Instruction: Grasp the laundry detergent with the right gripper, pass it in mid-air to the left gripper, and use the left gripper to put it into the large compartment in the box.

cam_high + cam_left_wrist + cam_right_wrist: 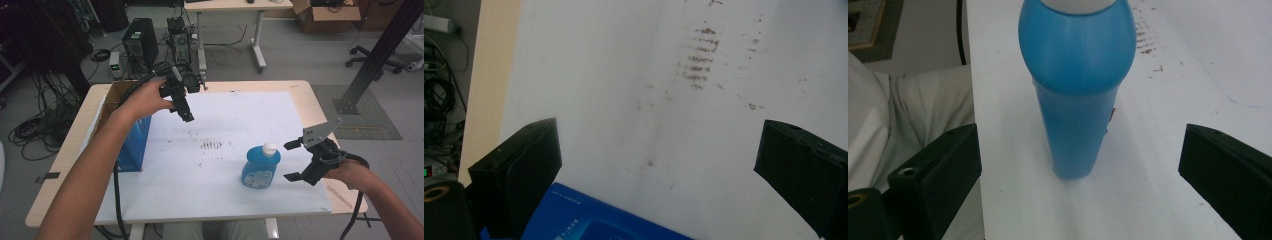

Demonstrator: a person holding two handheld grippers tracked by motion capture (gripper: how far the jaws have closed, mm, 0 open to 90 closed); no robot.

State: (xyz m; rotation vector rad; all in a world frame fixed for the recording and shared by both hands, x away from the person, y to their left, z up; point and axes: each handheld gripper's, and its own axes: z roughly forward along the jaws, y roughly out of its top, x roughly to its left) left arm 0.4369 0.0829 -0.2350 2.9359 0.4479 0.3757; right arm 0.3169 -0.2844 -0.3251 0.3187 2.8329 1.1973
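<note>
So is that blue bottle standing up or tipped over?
Upright: the blue bottle stands on its base on the white mat, white cap on top.

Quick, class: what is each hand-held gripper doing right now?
Left hand-held gripper: open, holding nothing, raised over the white board.
Right hand-held gripper: open, holding nothing, jaws spread beside the blue bottle.

Wooden table (300,95) carries stained white sheet (235,115); blue bottle (260,166) upright, blue box (134,142) at left.
</note>
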